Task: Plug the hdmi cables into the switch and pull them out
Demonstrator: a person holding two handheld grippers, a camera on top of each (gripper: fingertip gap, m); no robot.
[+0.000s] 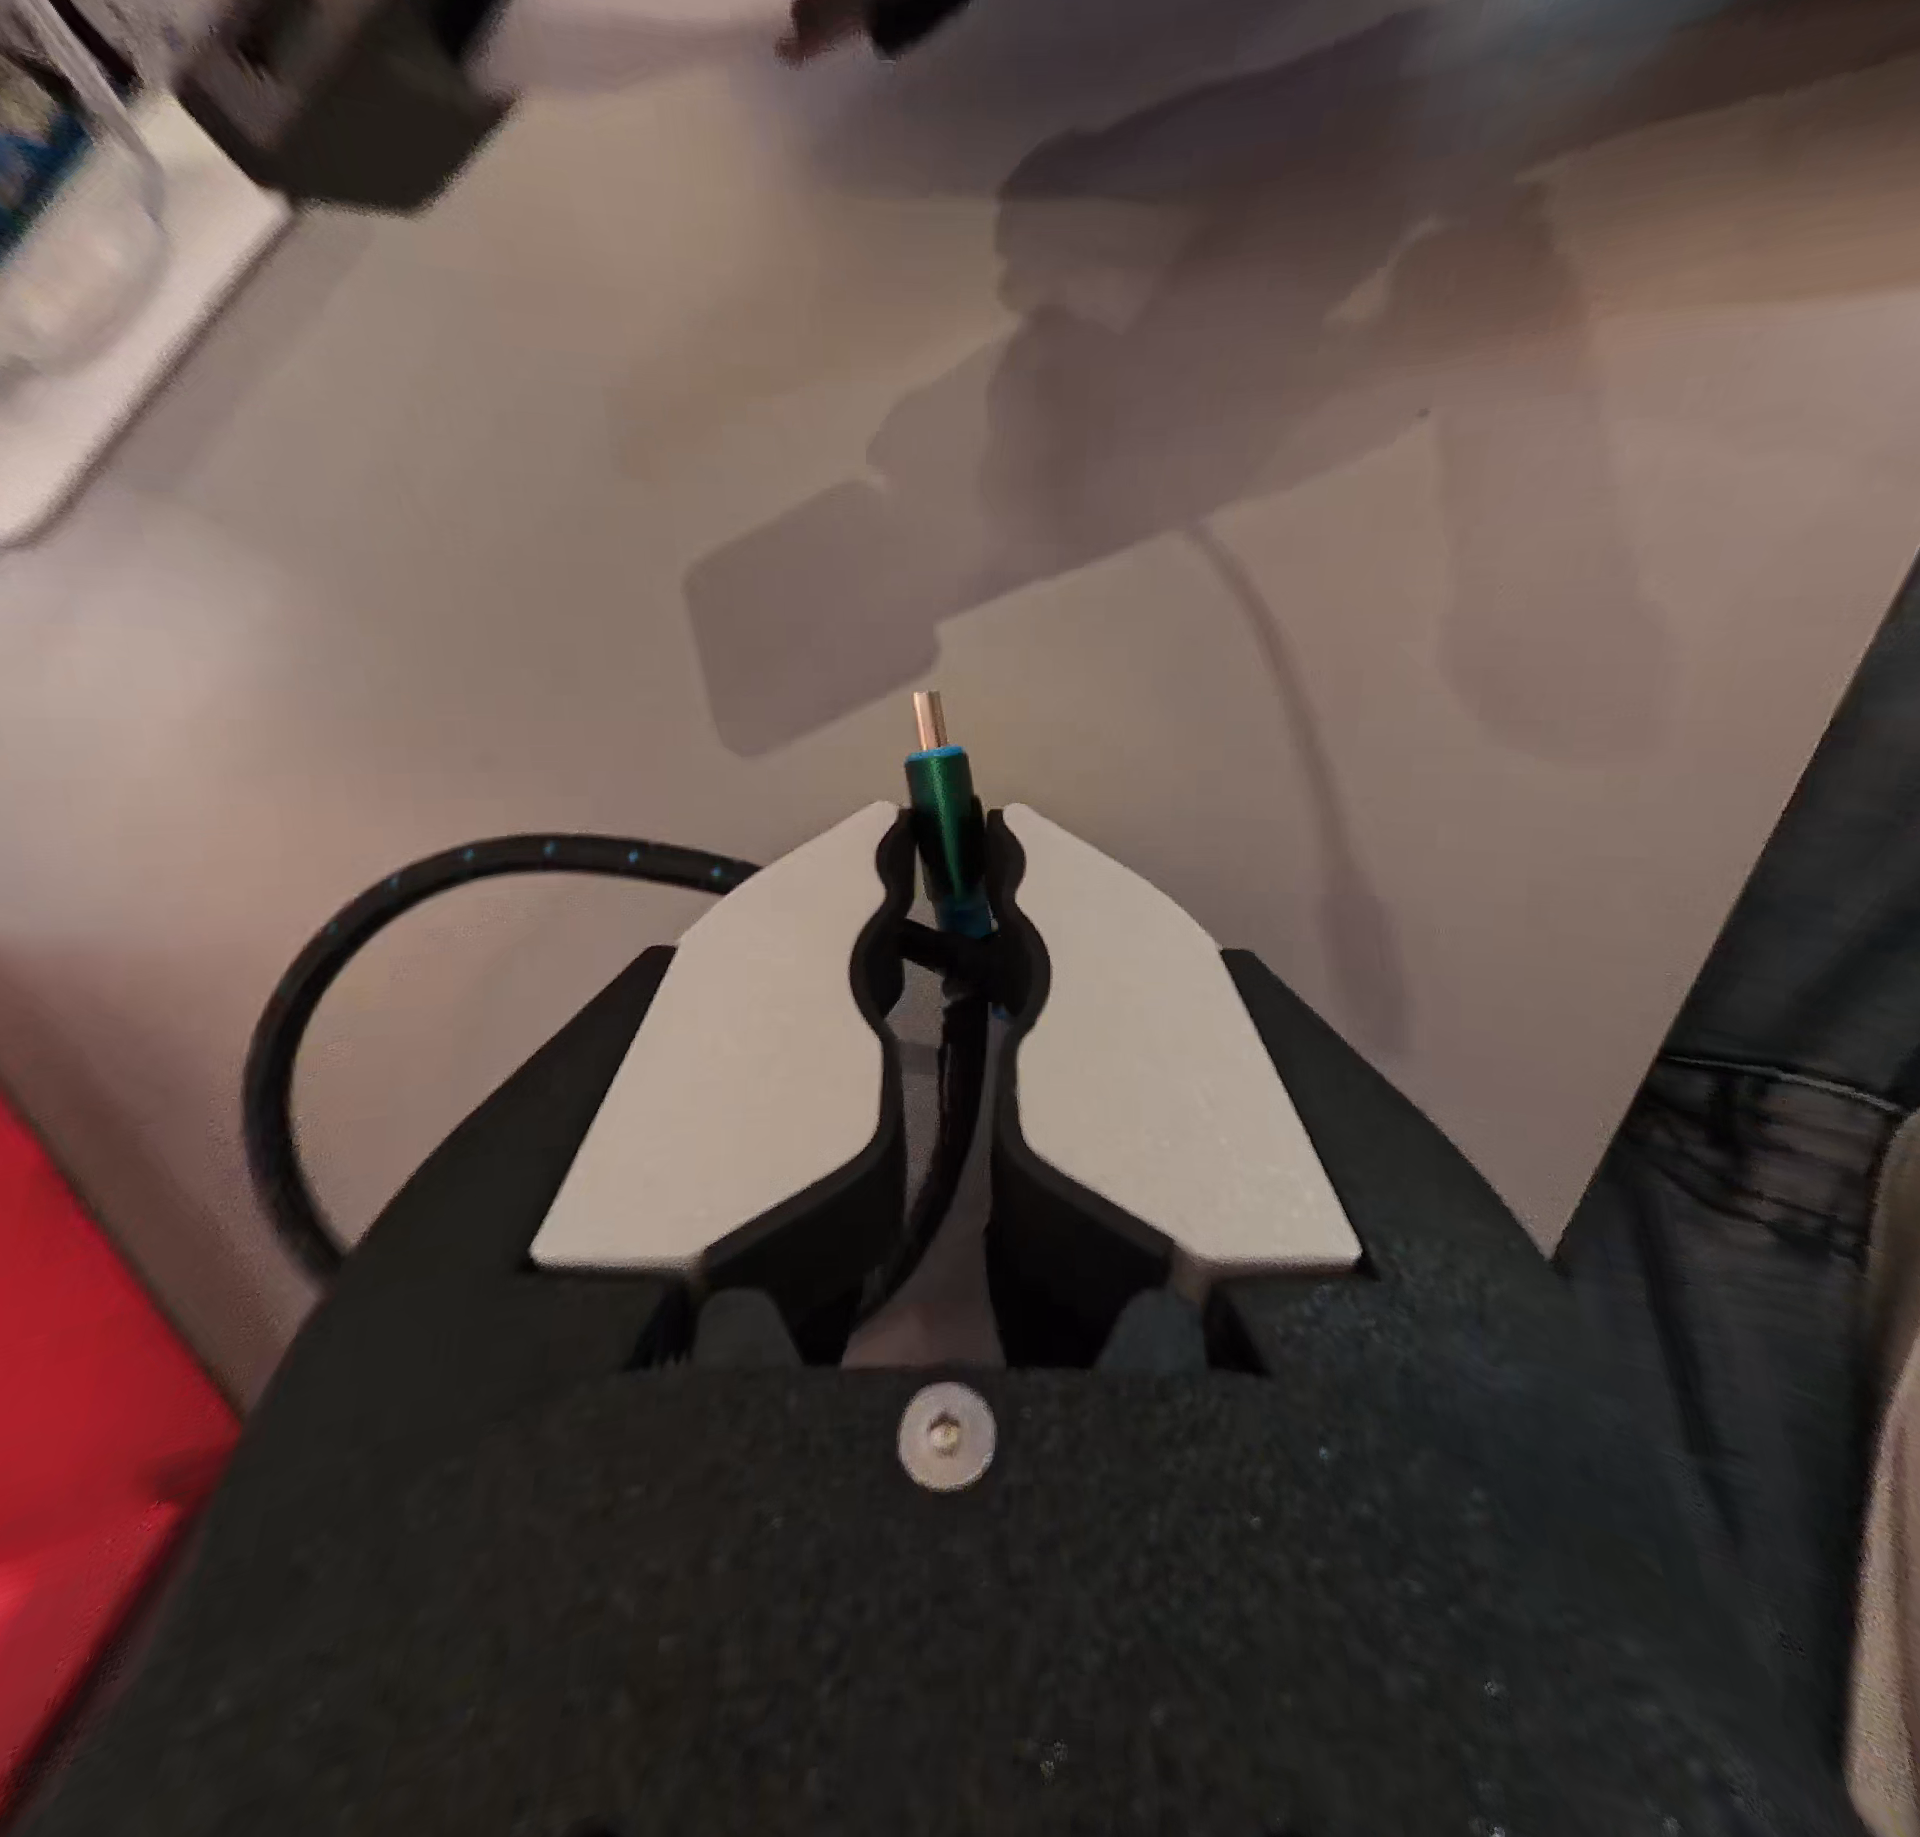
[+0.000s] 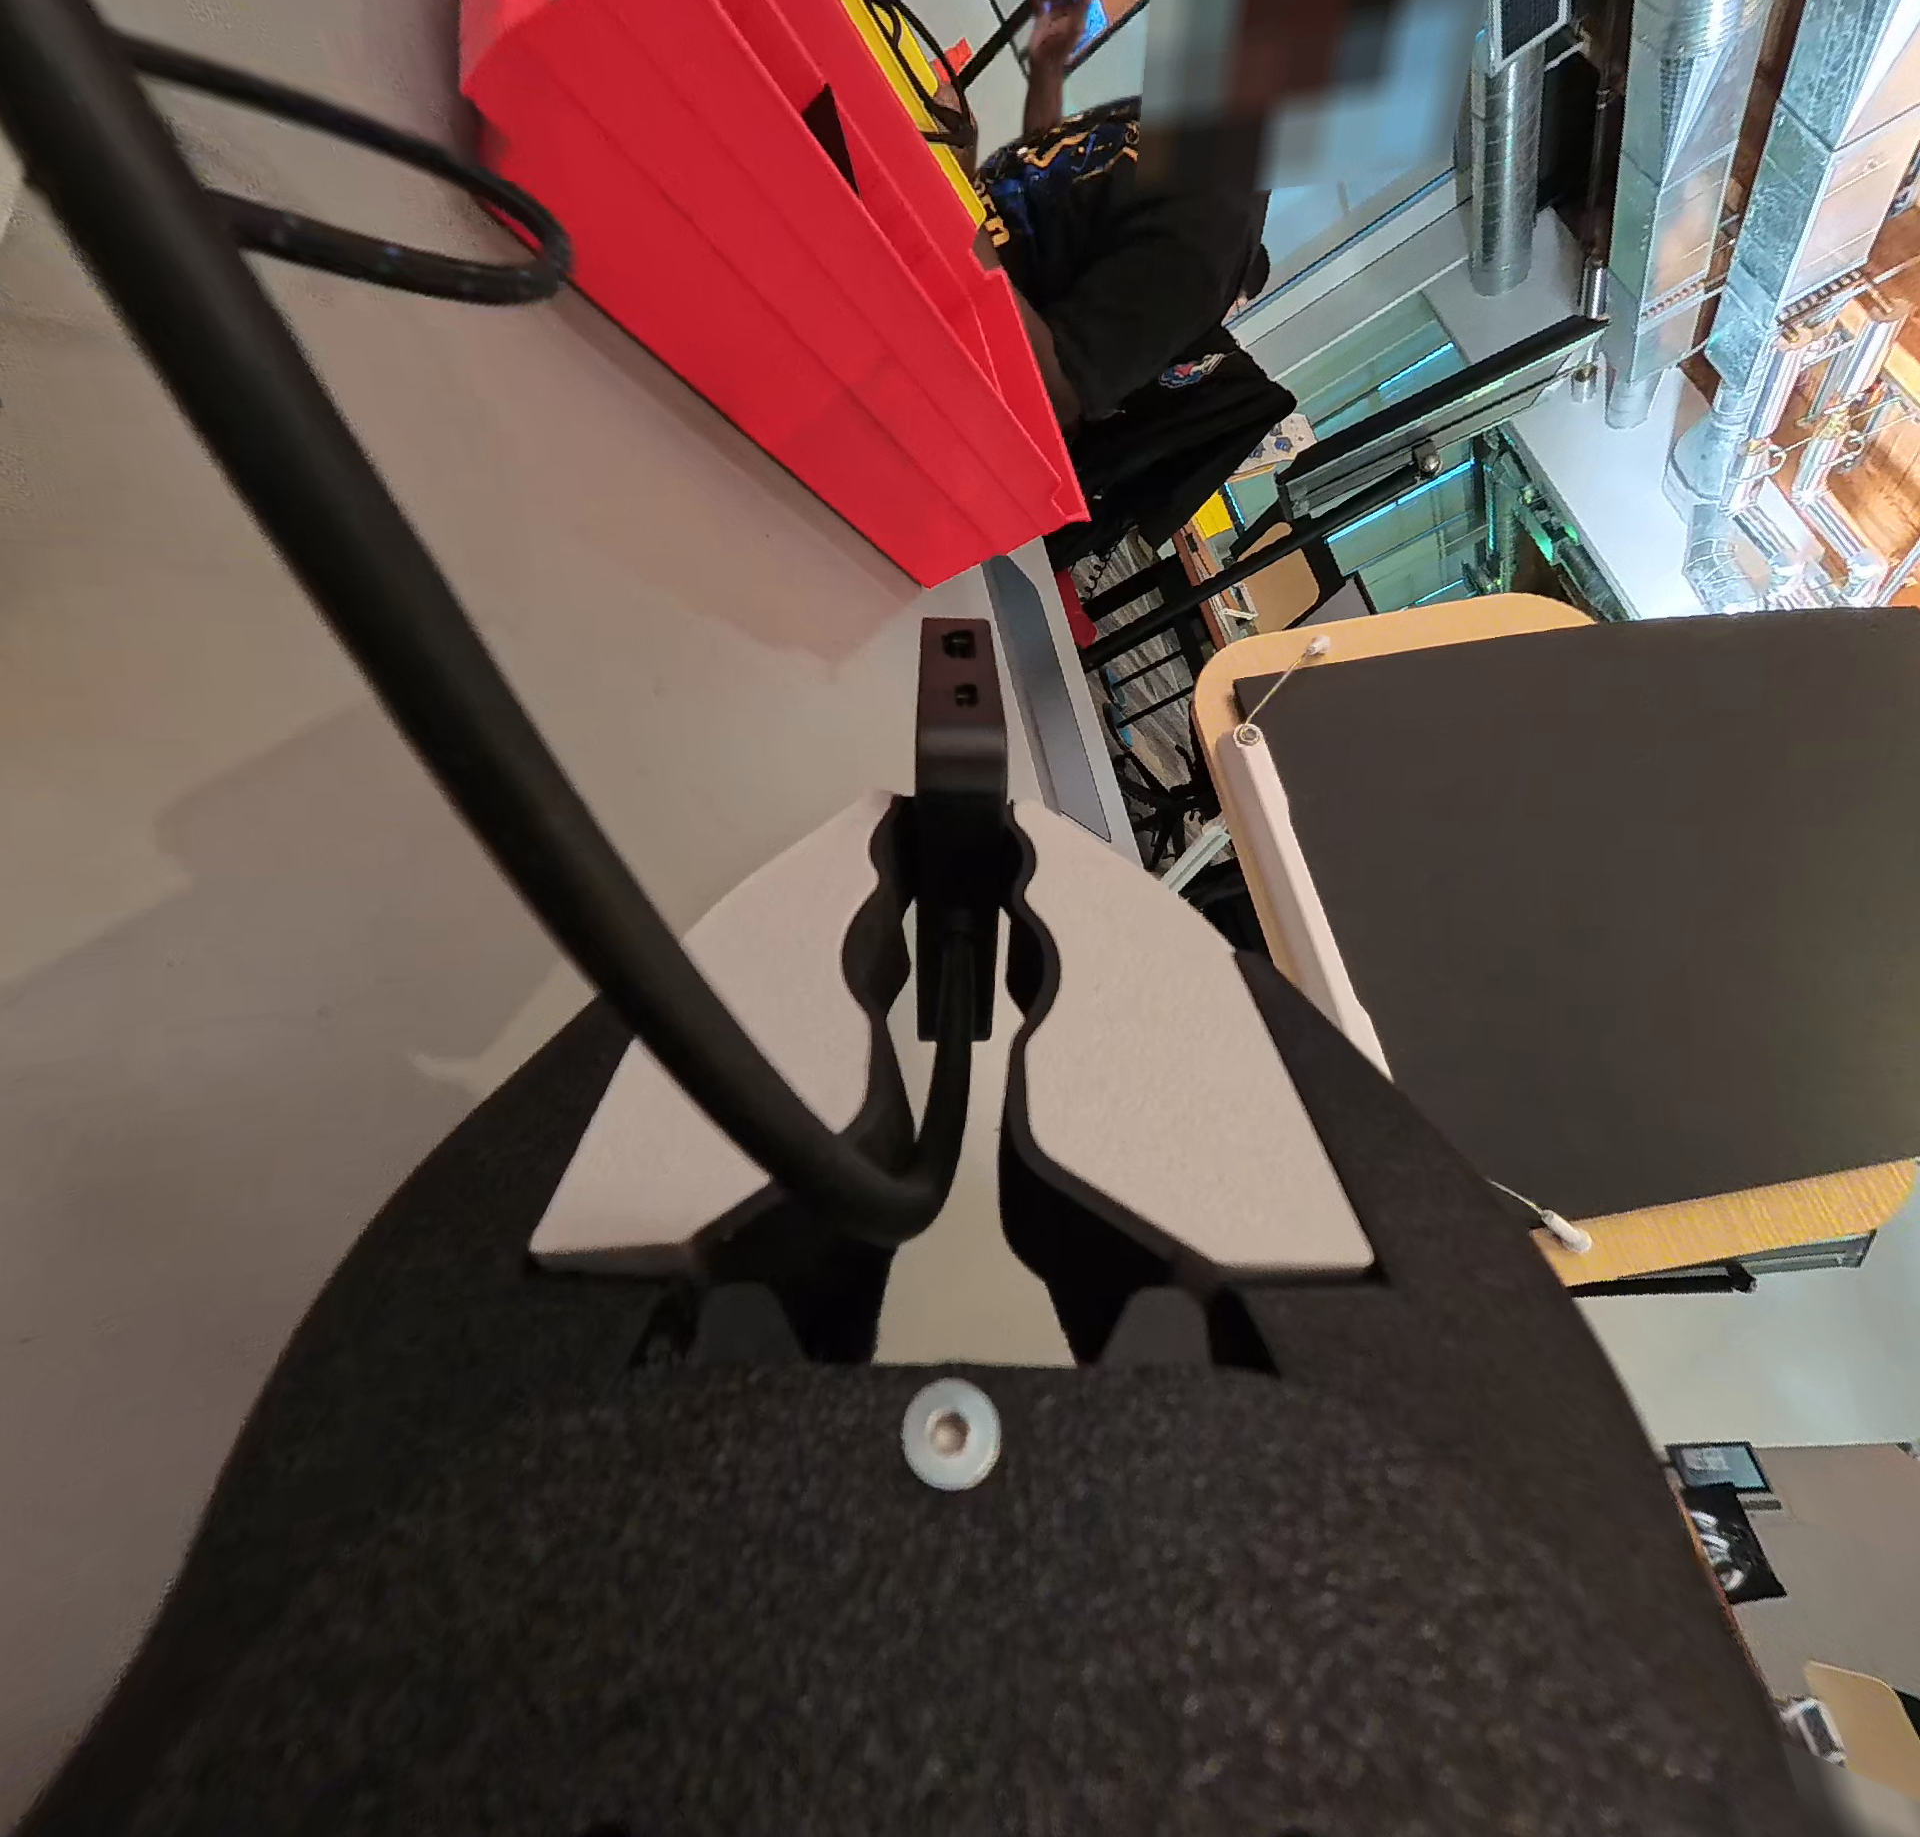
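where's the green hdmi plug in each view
Left wrist view: the green hdmi plug sits centre frame, clamped between the left gripper tips, metal end pointing away over the table.
Right wrist view: not in it; the right gripper holds a black switch instead.
Shared landmark: the red bin on the grey table.

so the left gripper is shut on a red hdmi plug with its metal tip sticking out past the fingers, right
Not quite: the HDMI plug is green, not red, with a blue collar behind its metal tip. The left wrist view shows the left gripper shut on it, the tip sticking out past the fingers, and its braided black cable looping off to the left.
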